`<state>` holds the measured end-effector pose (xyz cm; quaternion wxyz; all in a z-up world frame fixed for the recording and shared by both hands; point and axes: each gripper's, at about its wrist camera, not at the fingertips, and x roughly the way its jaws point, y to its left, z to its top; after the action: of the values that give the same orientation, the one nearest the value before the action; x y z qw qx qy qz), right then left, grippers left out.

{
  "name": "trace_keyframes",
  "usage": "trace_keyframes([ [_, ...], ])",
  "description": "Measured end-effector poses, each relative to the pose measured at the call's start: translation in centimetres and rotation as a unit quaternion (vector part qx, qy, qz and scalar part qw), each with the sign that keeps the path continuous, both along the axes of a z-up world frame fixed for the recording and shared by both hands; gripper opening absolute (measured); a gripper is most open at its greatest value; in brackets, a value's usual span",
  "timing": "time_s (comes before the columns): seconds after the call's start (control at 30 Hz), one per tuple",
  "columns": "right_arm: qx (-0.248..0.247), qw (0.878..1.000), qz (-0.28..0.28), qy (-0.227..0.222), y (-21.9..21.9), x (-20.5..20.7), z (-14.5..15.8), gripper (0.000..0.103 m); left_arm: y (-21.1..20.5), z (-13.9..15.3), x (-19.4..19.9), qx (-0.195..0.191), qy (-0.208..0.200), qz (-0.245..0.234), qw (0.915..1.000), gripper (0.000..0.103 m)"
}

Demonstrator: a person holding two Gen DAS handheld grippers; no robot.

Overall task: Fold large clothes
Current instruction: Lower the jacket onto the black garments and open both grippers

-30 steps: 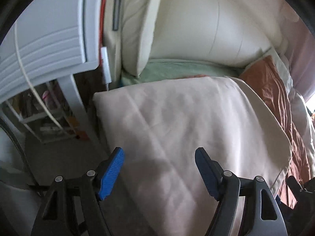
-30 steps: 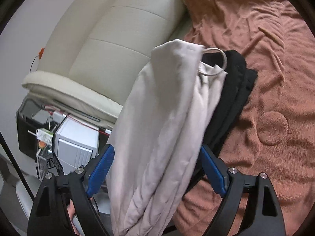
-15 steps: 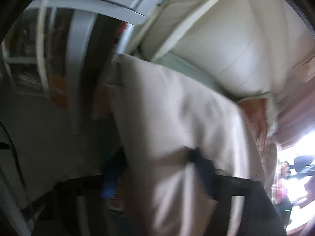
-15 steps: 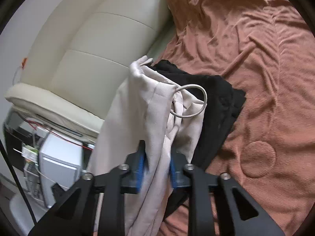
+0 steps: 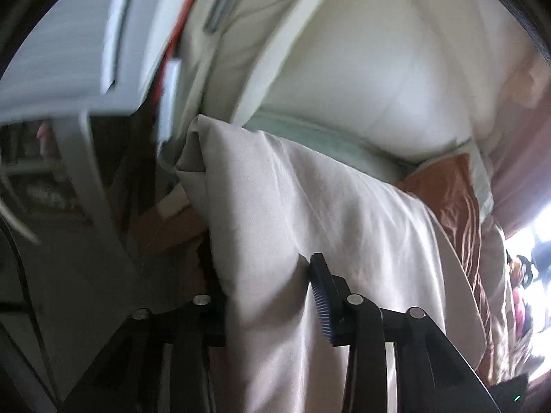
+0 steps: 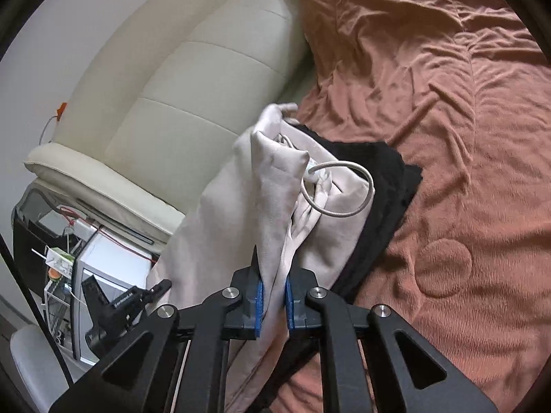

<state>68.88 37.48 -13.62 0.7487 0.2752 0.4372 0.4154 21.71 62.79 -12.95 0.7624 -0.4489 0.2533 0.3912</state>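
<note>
Since a second ago, both pairs of jaws have been brought in on the pale beige fabric garment (image 6: 275,206), which earlier lay between widely spread blue pads. The right gripper (image 6: 273,304) is now pressed together on a bunched fold of that garment — cloth is pinched between the blue ribbed pads (image 6: 257,304). A white drawstring loop (image 6: 344,189) is seen standing out from the bunched waistband beyond the grip. The garment is draped over a black folded garment (image 6: 385,186), which lies on the rust-brown fleece bed cover (image 6: 465,137), beside the cream padded headboard (image 6: 179,110).

In the left wrist view, which is motion-blurred, the left gripper (image 5: 265,292) is closing, with a thick fold of the same beige garment (image 5: 310,206) between its jaws; one blue pad (image 5: 322,306) is seen against the cloth, while the other is hidden behind the fold, so firm contact cannot be confirmed. A white slatted cabinet (image 5: 69,51) is noted at upper left — a red cable (image 5: 186,13) runs along its edge.
</note>
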Motion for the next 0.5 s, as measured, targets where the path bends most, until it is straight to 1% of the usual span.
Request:
trace_keyframes([
  [0.03, 0.007, 1.0, 0.005, 0.005, -0.2, 0.0, 0.0, 0.011, -0.1, -0.3, -0.4, -0.005, -0.002, 0.007, 1.0, 0.048],
  [0.07, 0.014, 1.0, 0.01, 0.003, -0.4, -0.2, 0.3, 0.011, -0.7, -0.3, -0.9, -0.001, -0.002, 0.014, 0.9999, 0.05],
  [0.13, 0.018, 1.0, 0.02, -0.006, -1.0, -0.5, 0.7, 0.013, -2.0, 0.0, -1.1, 0.018, 0.017, 0.01, 0.9997, 0.055],
  [0.17, 0.016, 1.0, 0.022, -0.011, -1.4, -0.7, 0.9, 0.017, -2.8, 0.2, -1.2, 0.026, 0.027, 0.006, 0.9993, 0.055],
  [0.2, 0.015, 0.999, 0.023, -0.016, -1.9, -1.0, 1.1, 0.028, -3.5, 0.4, -1.4, 0.03, 0.023, 0.007, 0.9993, 0.055],
  [0.23, 0.011, 0.999, 0.022, -0.021, -2.4, -1.4, 1.2, 0.037, -4.1, 0.5, -1.8, 0.032, 0.012, 0.011, 0.9994, 0.058],
  [0.27, 0.004, 0.999, 0.019, -0.029, -2.8, -1.8, 1.5, 0.063, -4.8, 0.6, -2.3, 0.031, 0.001, 0.016, 0.9994, 0.062],
  [0.3, -0.007, 0.999, 0.014, -0.045, -3.4, -2.5, 1.8, 0.077, -5.4, 0.7, -2.6, 0.029, -0.006, 0.018, 0.9994, 0.063],
  [0.37, -0.028, 0.997, 0.013, -0.067, -4.2, -3.7, 2.6, 0.077, -6.5, 1.0, -2.7, 0.025, -0.006, 0.017, 0.9995, 0.065],
  [0.43, -0.042, 0.996, 0.013, -0.072, -4.9, -4.5, 3.1, 0.077, -8.2, 1.5, -2.8, 0.026, -0.002, 0.009, 0.9996, 0.067],
  [0.5, -0.048, 0.996, 0.006, -0.077, -6.3, -5.3, 3.7, 0.077, -9.3, 2.3, -2.9, 0.034, -0.007, -0.001, 0.9994, 0.07],
])
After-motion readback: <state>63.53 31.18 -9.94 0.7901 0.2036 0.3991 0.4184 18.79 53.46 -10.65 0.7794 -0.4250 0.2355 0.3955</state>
